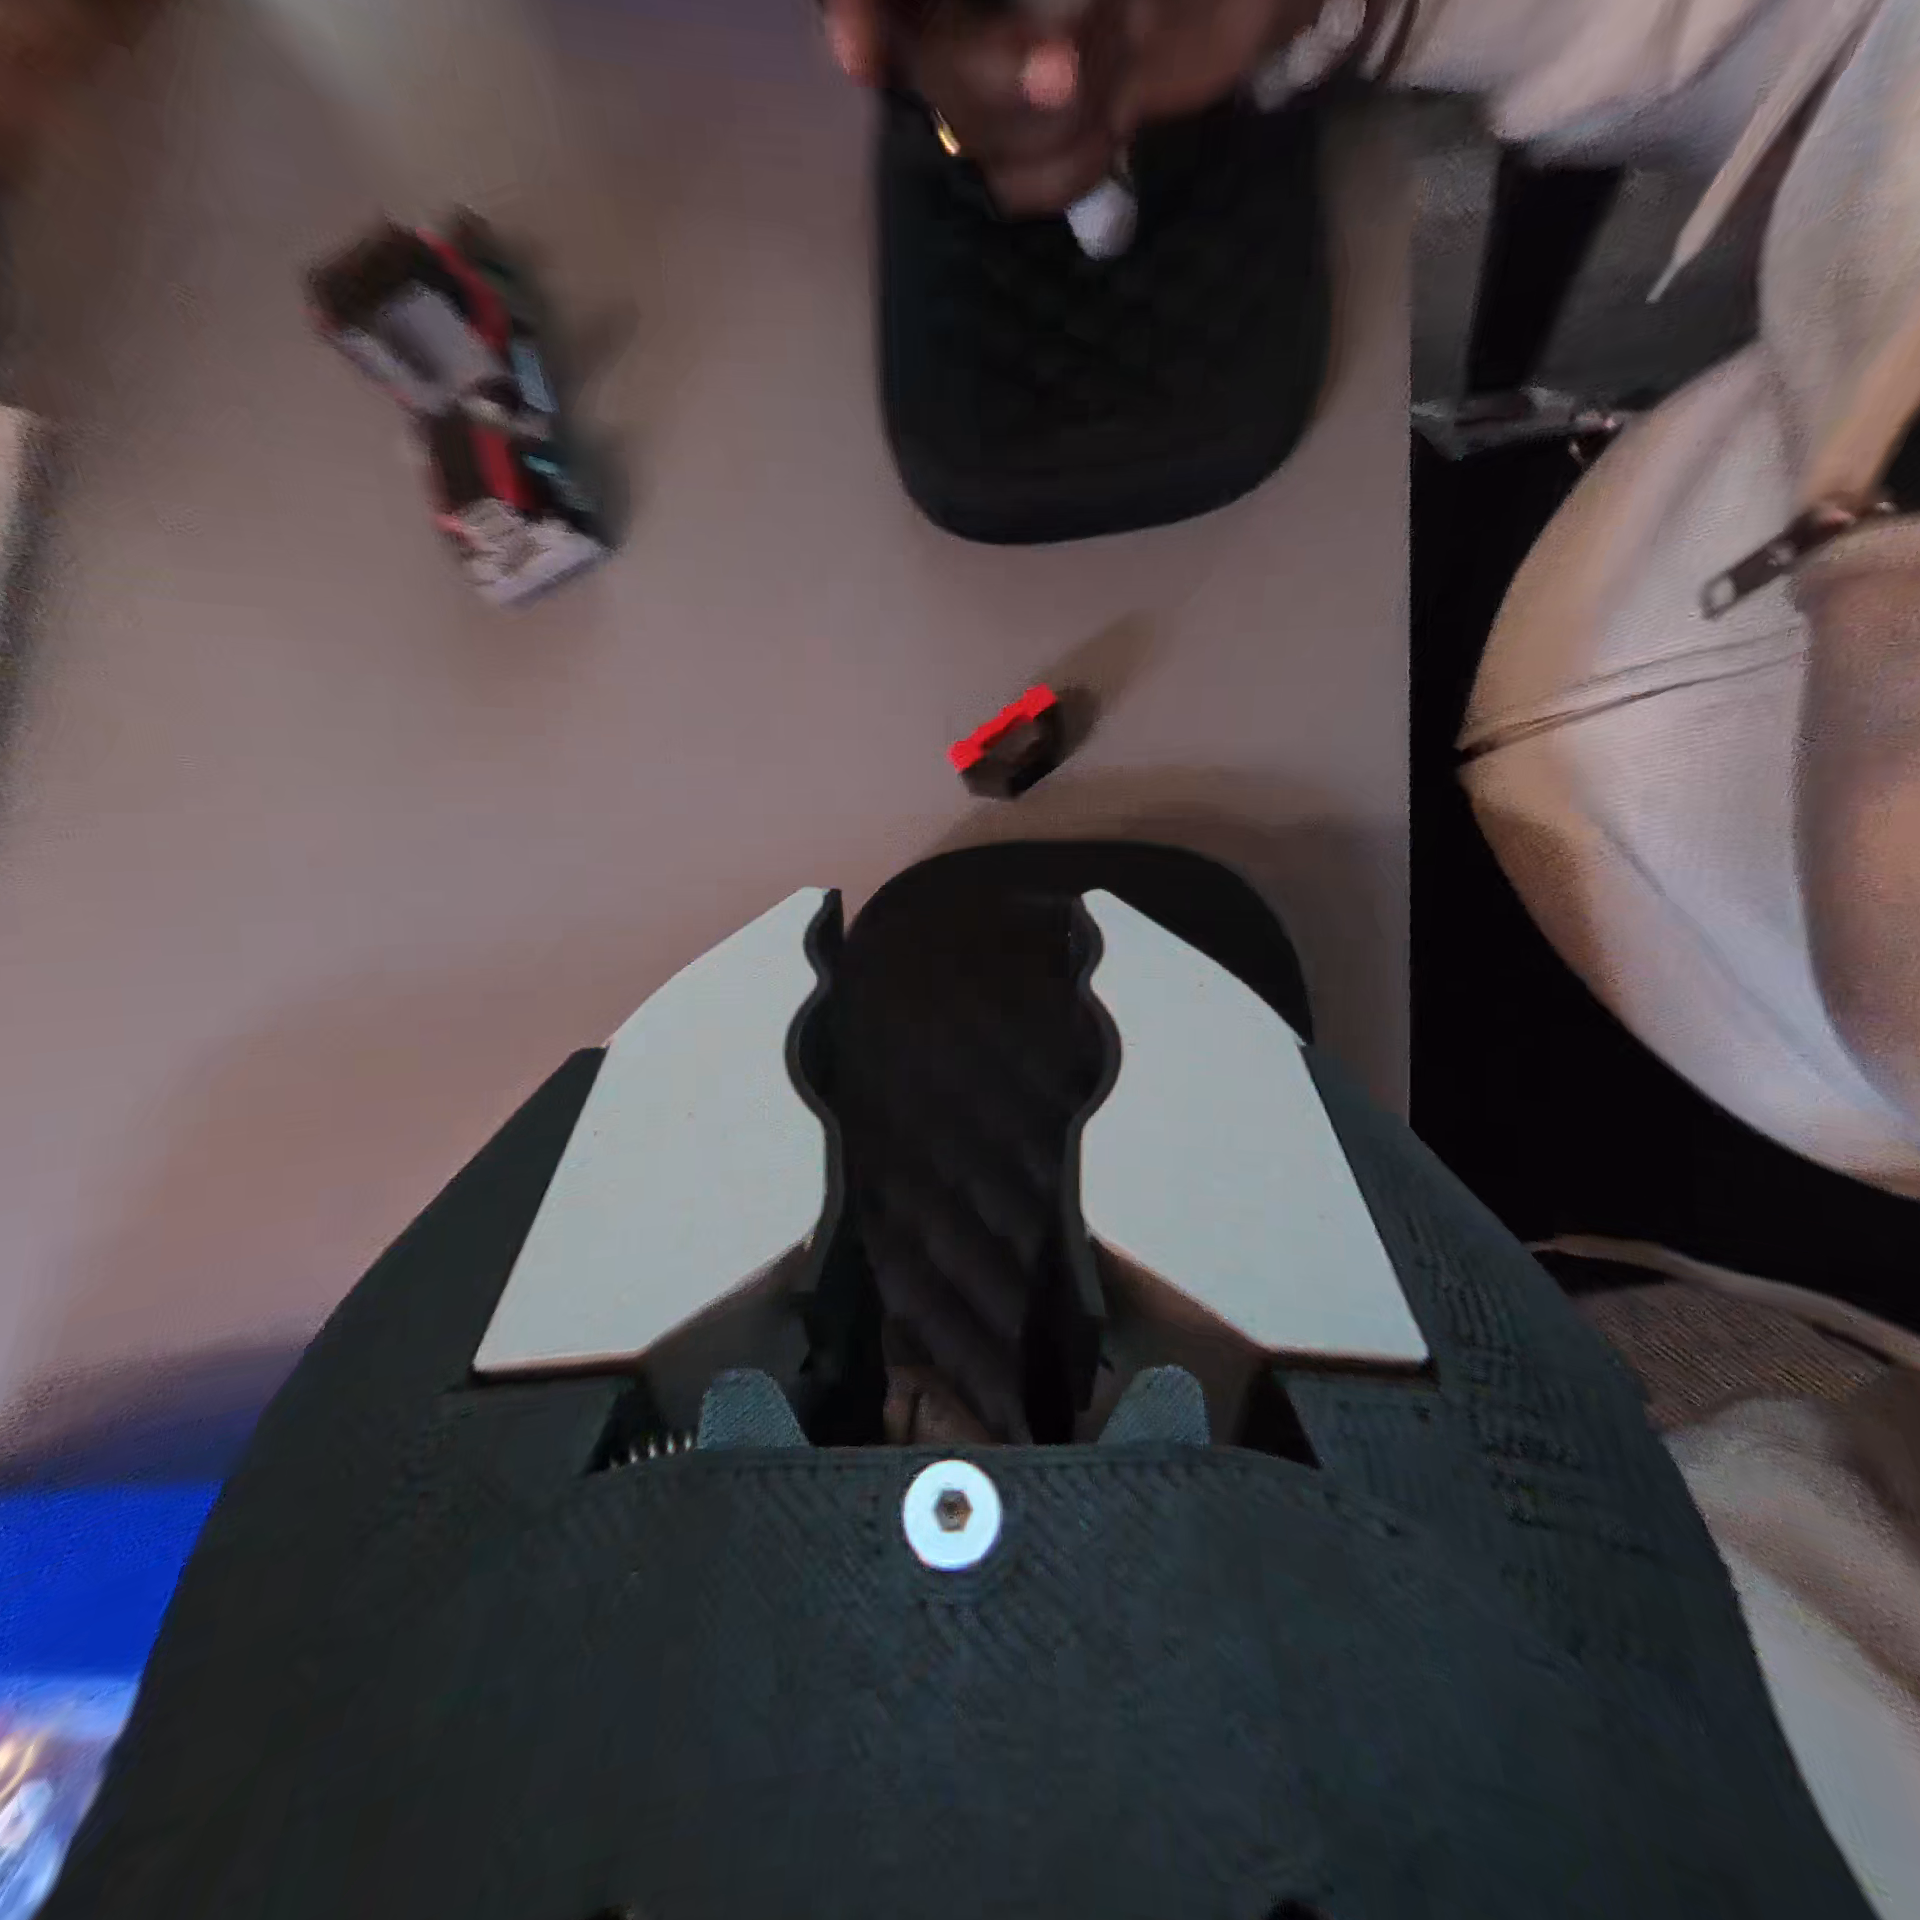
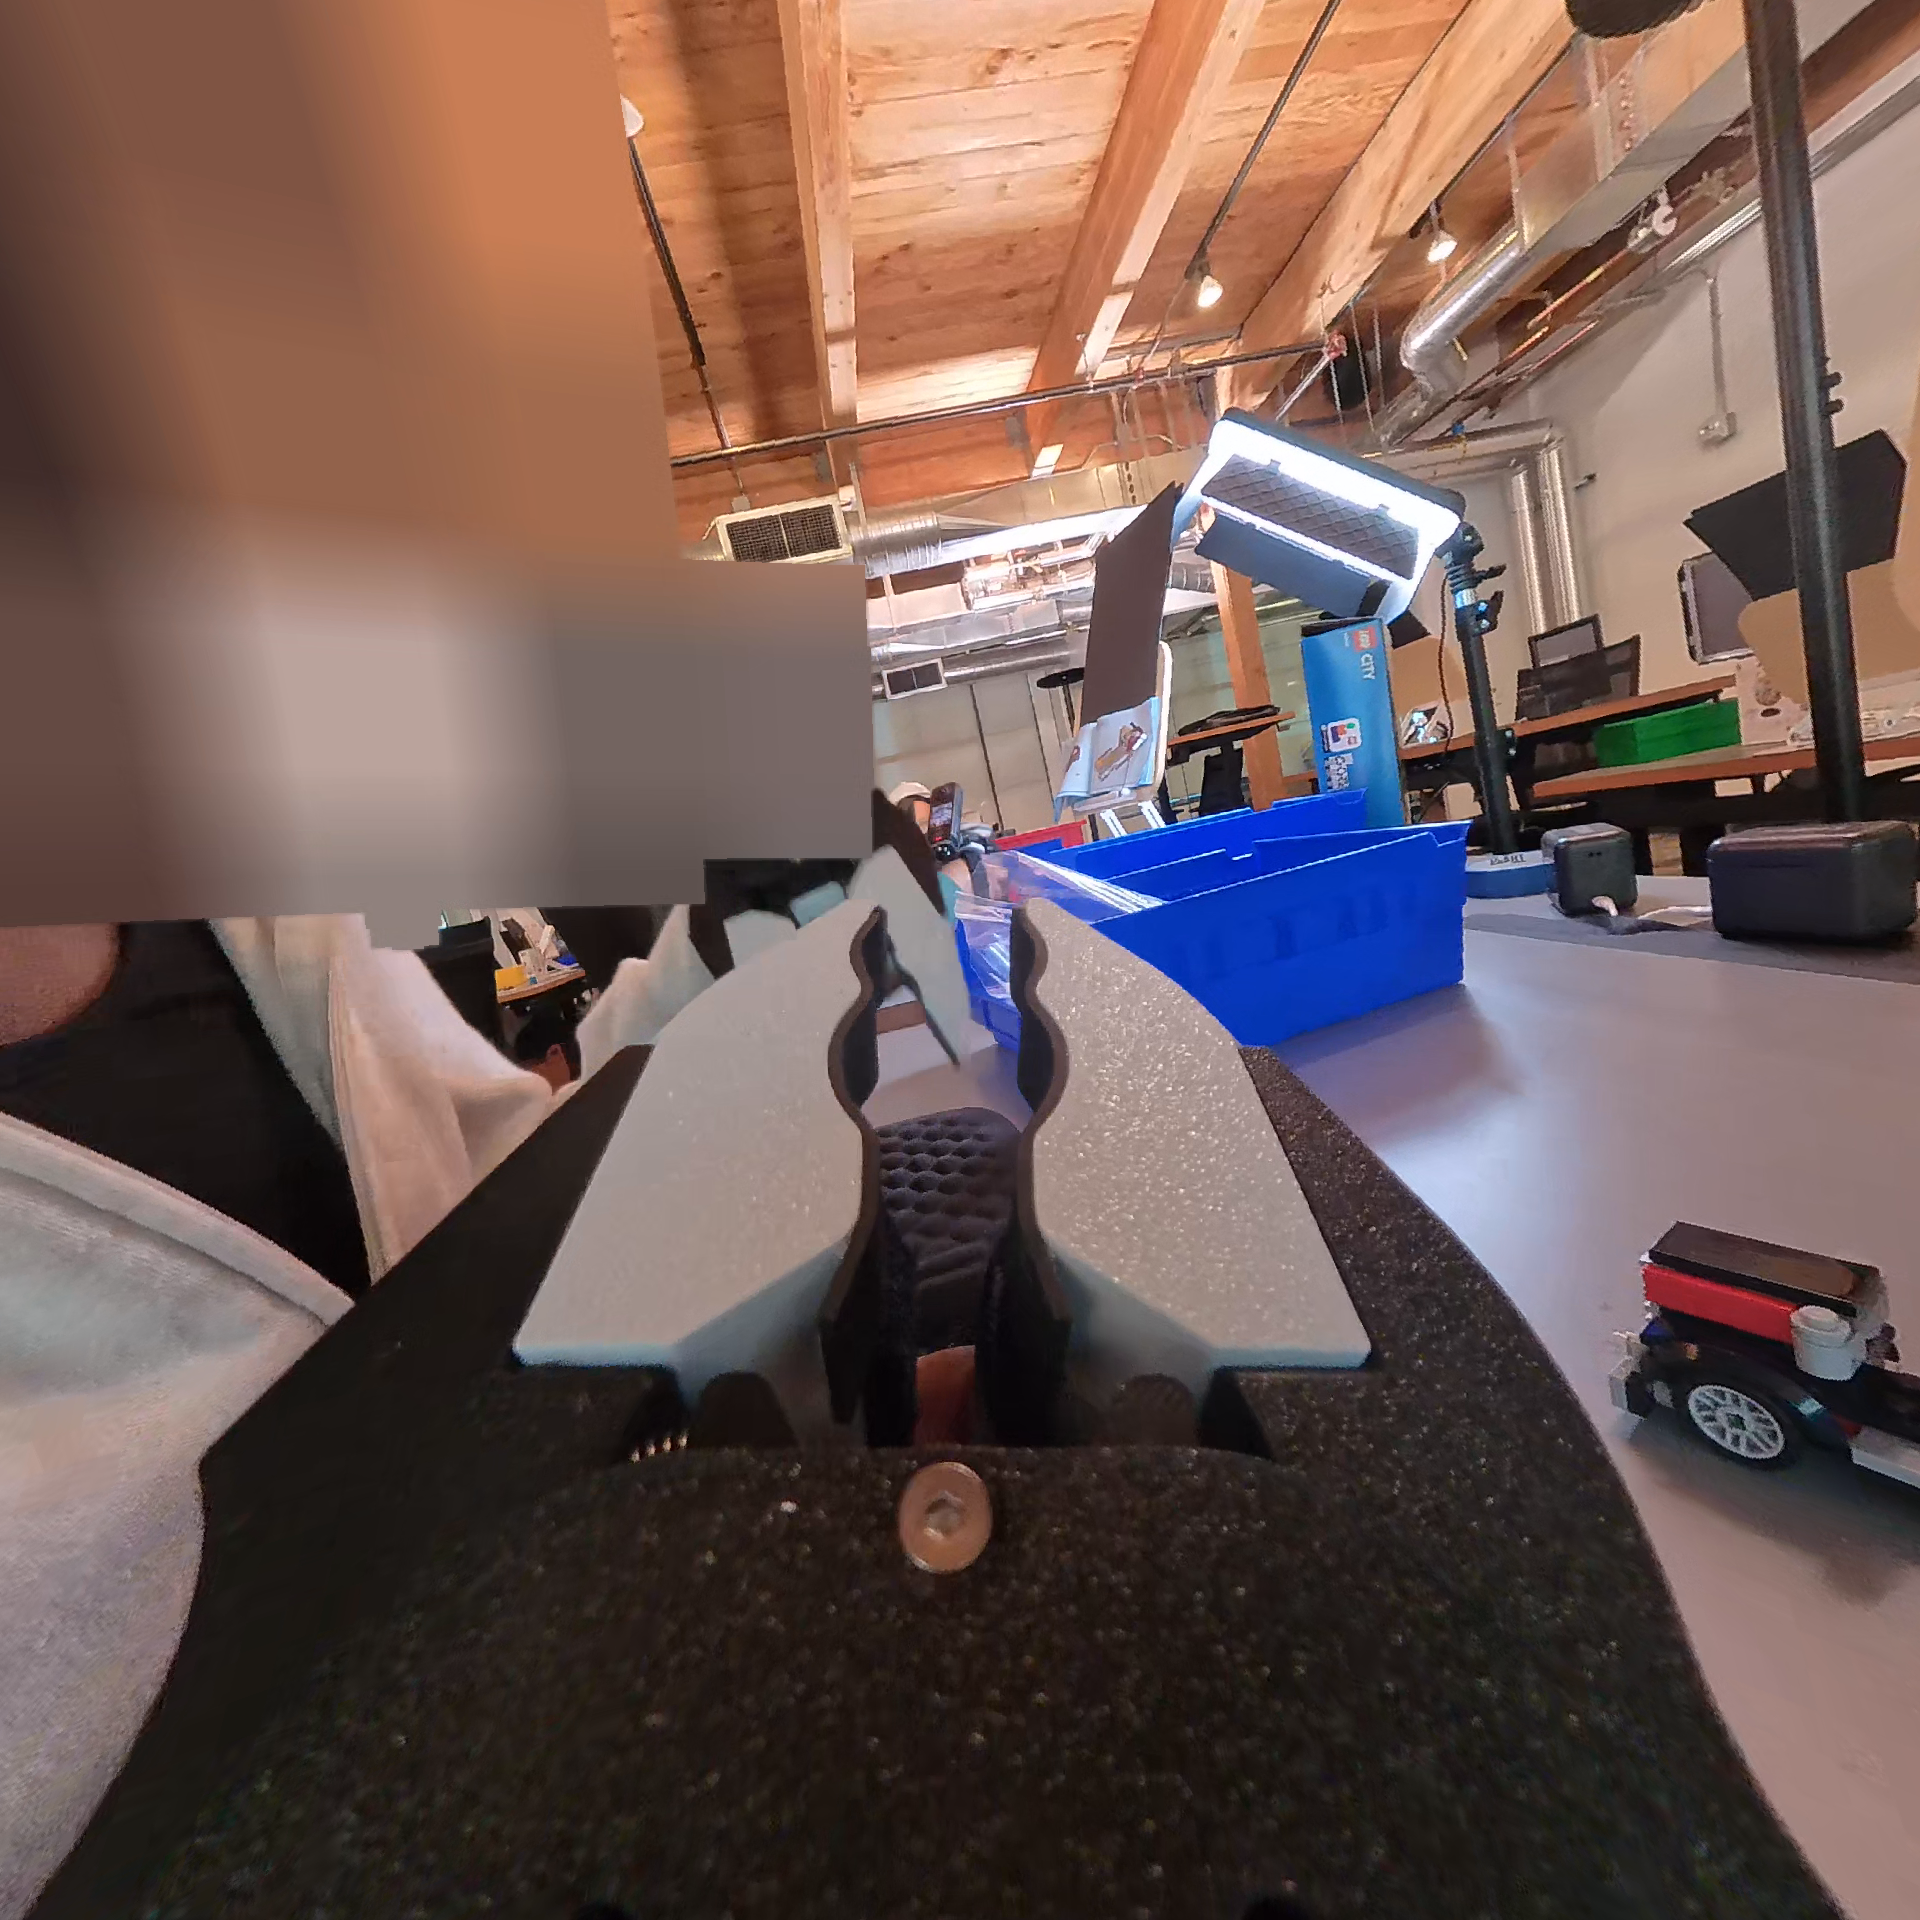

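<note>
Two tools are hanging open and bare: left tool point(image 1: 956, 904) over a black pad point(image 1: 1226, 914) near a red-topped brick point(image 1: 1006, 740); right tool point(image 2: 948, 925) facing blue ribbed bins point(image 2: 1299, 956).

Grey table point(image 2: 1558, 1122) bears toy car point(image 2: 1766, 1351), blue bins point(image 2: 1299, 935).

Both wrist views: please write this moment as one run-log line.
left gripper: open, above black pad | nearest: red-and-black brick on table | right gripper: open, empty | toy car to its right
</note>
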The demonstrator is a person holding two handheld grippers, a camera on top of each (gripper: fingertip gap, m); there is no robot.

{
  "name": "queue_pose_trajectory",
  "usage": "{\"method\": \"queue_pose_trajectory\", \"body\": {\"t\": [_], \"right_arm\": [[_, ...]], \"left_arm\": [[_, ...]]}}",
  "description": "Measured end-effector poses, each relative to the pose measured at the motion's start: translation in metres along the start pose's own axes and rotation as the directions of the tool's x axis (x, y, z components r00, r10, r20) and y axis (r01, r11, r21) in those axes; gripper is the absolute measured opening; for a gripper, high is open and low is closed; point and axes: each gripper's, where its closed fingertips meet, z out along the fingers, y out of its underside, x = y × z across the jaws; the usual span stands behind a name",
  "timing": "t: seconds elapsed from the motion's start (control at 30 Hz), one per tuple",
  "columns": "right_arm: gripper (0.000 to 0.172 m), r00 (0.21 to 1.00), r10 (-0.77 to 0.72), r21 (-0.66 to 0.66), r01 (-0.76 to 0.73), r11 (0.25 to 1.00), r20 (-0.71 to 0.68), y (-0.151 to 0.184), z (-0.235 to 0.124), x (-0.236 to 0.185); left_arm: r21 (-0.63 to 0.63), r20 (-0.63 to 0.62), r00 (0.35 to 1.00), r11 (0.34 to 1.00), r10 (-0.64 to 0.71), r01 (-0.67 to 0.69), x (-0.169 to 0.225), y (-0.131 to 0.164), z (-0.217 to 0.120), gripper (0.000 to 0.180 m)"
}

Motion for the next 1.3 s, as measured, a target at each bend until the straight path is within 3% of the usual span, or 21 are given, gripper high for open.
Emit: {"method": "queue_pose_trajectory", "body": {"t": [0.07, 0.2, 0.33, 0.4, 0.53, 0.63, 0.7, 0.73, 0.8, 0.87, 0.9, 1.03, 1.13, 1.2, 1.27, 1.3], "right_arm": [[0.022, 1.000, -0.010, -0.002, 0.010, 1.000, 0.003, 0.000, 0.000, -0.001], [0.022, 1.000, -0.013, -0.010, 0.013, 1.000, 0.006, 0.002, 0.001, -0.002], [0.022, 1.000, -0.017, -0.005, 0.017, 1.000, 0.005, 0.001, 0.000, -0.002], [0.022, 1.000, -0.016, -0.007, 0.016, 1.000, 0.005, 0.001, 0.000, -0.002], [0.022, 1.000, -0.020, -0.014, 0.020, 1.000, 0.006, 0.003, 0.001, -0.002], [0.022, 1.000, -0.028, -0.025, 0.028, 0.999, -0.008, 0.004, 0.002, -0.001], [0.028, 0.998, -0.048, -0.049, 0.047, 0.998, -0.031, 0.007, 0.004, 0.000], [0.032, 0.996, -0.069, -0.070, 0.065, 0.995, -0.050, 0.010, 0.005, 0.002], [0.040, 0.986, -0.132, -0.128, 0.119, 0.985, -0.101, 0.016, 0.009, 0.005], [0.041, 0.964, -0.223, -0.182, 0.195, 0.964, -0.146, 0.021, 0.014, 0.007], [0.040, 0.949, -0.272, -0.198, 0.240, 0.951, -0.161, 0.022, 0.016, 0.007], [0.025, 0.909, -0.376, -0.246, 0.328, 0.912, -0.180, 0.029, 0.022, 0.005], [0.020, 0.902, -0.387, -0.293, 0.325, 0.899, -0.189, 0.035, 0.024, 0.009], [0.008, 0.891, -0.408, -0.316, 0.336, 0.887, -0.198, 0.037, 0.024, 0.011], [0.008, 0.891, -0.413, -0.296, 0.348, 0.889, -0.191, 0.034, 0.024, 0.009], [0.007, 0.900, -0.396, -0.261, 0.344, 0.902, -0.184, 0.030, 0.023, 0.006]], "left_arm": [[-0.115, -0.080, 0.995, 0.992, -0.056, 0.047, 0.005, 0.005, 0.036, 0.049], [-0.199, -0.156, 0.968, 0.966, -0.198, 0.165, 0.021, 0.000, 0.081, 0.056], [-0.266, -0.054, 0.971, 0.941, -0.232, 0.210, 0.012, 0.007, 0.095, 0.056], [-0.281, -0.049, 0.977, 0.941, -0.209, 0.187, 0.012, 0.009, 0.100, 0.038], [-0.210, -0.028, 0.996, 0.974, -0.088, 0.080, 0.002, 0.002, 0.097, 0.032], [0.042, 0.128, 0.990, 0.996, 0.067, -0.072, -0.028, -0.030, 0.081, 0.032], [0.234, 0.421, 0.888, 0.923, 0.187, -0.305, -0.054, -0.067, 0.052, 0.032], [0.271, 0.597, 0.777, 0.861, 0.199, -0.430, -0.066, -0.083, 0.032, 0.032], [0.220, 0.808, 0.547, 0.750, 0.217, -0.623, -0.069, -0.099, 0.003, 0.032], [0.069, 0.862, 0.399, 0.708, 0.312, -0.703, -0.064, -0.102, 0.004, 0.032], [0.000, 0.858, 0.356, 0.694, 0.370, -0.720, -0.062, -0.102, 0.011, 0.031], [-0.137, 0.804, 0.286, 0.631, 0.521, -0.764, -0.051, -0.102, 0.038, 0.032], [-0.165, 0.791, 0.250, 0.589, 0.558, -0.791, -0.042, -0.107, 0.045, 0.032], [-0.156, 0.789, 0.249, 0.576, 0.562, -0.803, -0.038, -0.109, 0.047, 0.032], [-0.072, 0.789, 0.323, 0.602, 0.523, -0.796, -0.036, -0.111, 0.047, 0.032], [0.021, 0.782, 0.413, 0.642, 0.467, -0.766, -0.036, -0.112, 0.045, 0.032]]}}
